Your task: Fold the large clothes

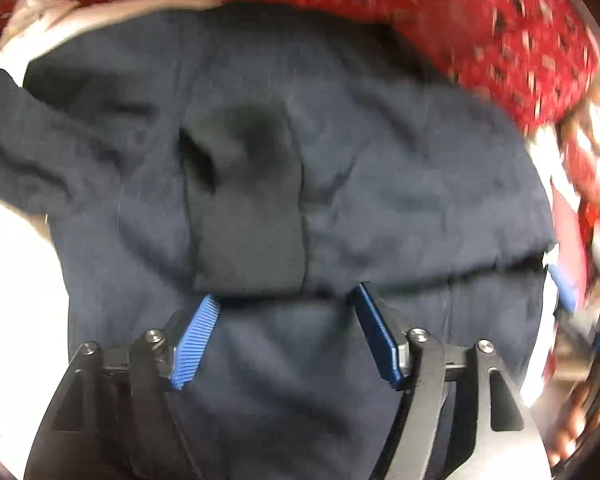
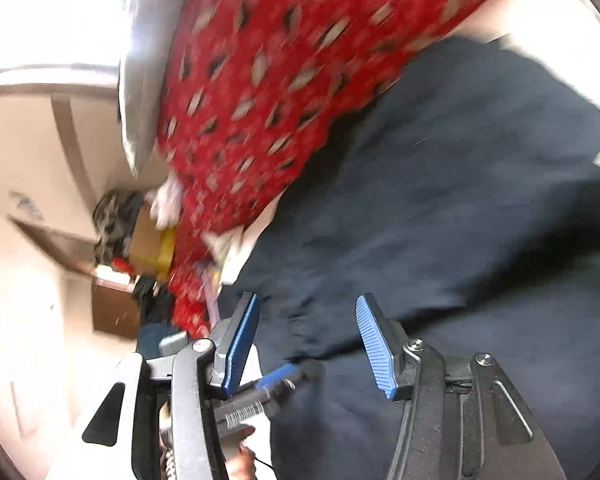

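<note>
The dark navy garment [image 1: 380, 184] lies spread flat on a bed, against a red patterned blanket [image 1: 500, 32] at its far side. A fold ridge runs crosswise, just ahead of the left tool [image 1: 286, 300], which points steeply down over it, jaws apart, holding nothing. The right tool [image 2: 306, 308] stands at the garment's side edge, jaws likewise apart and empty. Judgement: the left tool is better placed to take the ridge.
</note>
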A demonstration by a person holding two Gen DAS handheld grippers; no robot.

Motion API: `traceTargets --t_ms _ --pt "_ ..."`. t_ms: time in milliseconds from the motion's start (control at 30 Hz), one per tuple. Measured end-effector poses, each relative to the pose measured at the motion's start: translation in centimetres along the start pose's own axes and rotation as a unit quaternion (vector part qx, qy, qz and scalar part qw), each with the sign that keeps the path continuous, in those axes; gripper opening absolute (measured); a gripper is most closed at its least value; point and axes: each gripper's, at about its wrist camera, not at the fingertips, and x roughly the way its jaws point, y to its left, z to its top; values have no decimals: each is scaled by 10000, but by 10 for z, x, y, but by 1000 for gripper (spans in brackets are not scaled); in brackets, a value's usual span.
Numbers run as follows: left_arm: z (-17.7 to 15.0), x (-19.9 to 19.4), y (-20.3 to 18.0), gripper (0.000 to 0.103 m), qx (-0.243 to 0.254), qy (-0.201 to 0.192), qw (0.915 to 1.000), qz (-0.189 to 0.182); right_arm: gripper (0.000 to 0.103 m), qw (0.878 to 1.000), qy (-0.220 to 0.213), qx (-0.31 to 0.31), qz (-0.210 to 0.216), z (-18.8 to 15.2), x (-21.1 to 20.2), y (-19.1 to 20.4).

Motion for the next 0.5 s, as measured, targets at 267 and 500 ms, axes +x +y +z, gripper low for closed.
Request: traceTargets --t_ms 267,500 --pt "24 -50 26 11 -1014 -1009 9892 -312 59 9858 -1208 1167 -41 19 -101 -88" --pt "23 -45 48 11 -1252 -690 9897 -119 62 9849 -1231 1182 -276 51 -69 -105"
